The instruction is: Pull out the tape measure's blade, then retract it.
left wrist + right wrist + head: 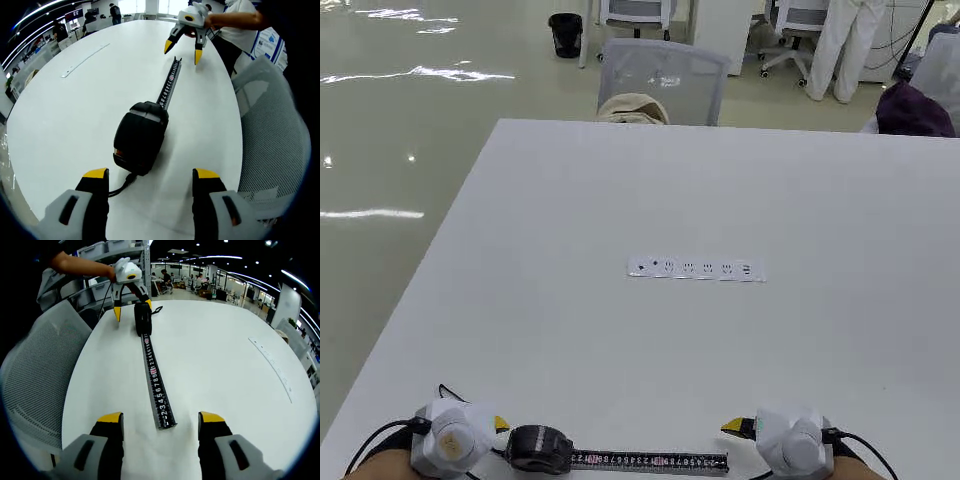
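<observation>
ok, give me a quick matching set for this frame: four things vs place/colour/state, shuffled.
1 tape case
2 blade
3 power strip
4 right gripper

a white, middle of the table
b open, at the blade tip
c black, near the table edge
d pulled out, flat on the table

Pairs: 1-c, 2-d, 3-a, 4-b

Head view: left gripper (503,437), right gripper (738,438) clipped at bottom; blade (650,461) numerals too small to read; table (920,200) right edge cropped.
</observation>
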Tool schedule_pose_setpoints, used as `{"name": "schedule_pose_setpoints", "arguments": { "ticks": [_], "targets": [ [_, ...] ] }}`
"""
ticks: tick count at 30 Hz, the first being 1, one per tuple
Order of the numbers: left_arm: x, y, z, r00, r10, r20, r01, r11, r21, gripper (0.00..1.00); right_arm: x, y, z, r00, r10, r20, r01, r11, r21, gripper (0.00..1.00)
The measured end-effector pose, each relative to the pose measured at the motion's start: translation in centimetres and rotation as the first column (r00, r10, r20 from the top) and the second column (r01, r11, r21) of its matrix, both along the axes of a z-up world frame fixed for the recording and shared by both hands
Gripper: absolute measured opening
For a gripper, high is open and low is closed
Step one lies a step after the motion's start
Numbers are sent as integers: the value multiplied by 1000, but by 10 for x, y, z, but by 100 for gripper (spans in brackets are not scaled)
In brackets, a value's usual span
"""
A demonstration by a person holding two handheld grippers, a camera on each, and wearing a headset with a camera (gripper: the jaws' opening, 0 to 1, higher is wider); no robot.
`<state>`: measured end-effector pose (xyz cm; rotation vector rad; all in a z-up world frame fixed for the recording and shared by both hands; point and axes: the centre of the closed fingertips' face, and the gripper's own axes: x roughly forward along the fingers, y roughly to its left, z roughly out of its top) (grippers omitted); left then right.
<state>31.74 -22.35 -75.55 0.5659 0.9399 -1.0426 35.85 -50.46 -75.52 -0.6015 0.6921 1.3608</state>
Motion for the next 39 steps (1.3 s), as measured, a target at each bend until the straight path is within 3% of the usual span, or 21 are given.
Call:
{"name": "schedule_pose_setpoints", "arguments": {
  "ticks": [7, 14, 18, 21, 25, 28, 30, 32, 35, 39],
  "targets": [
    [-7, -1, 9, 994, 103, 23, -102, 994, -47, 74, -7, -3, 10, 996, -89, 4, 89, 996, 27, 68],
    [-18, -2, 17, 983, 173, 57, -169, 983, -73, 82, -16, -5, 20, 979, -202, 8, 202, 978, 47, 77],
    [-20, 0, 21, 972, 217, 89, -209, 974, -93, 84, -22, -7, 21, 971, -237, 15, 236, 970, 54, 81],
    [-28, 2, 21, 961, 266, 81, -257, 961, -102, 89, -28, -9, 25, 960, -280, 8, 279, 958, 61, 84],
    [-37, 1, 24, 947, 307, 93, -296, 948, -120, 92, -31, -14, 31, 942, -336, 20, 334, 940, 74, 87],
    [-42, 0, 29, 935, 336, 111, -322, 938, -127, 94, -35, -16, 38, 930, -366, 31, 363, 928, 81, 89],
    [-45, -1, 31, 933, 340, 116, -325, 936, -133, 96, -38, -16, 41, 926, -377, 31, 374, 923, 88, 89],
    [-47, -2, 35, 925, 359, 124, -344, 930, -132, 97, -41, -16, 43, 917, -399, 29, 394, 914, 99, 90],
    [-50, -7, 43, 910, 391, 135, -369, 915, -164, 99, -48, -17, 45, 908, -417, 31, 412, 905, 100, 91],
    [-53, -10, 50, 898, 413, 152, -388, 906, -170, 99, -54, -19, 49, 893, -448, 33, 442, 890, 115, 92]
  ]
}}
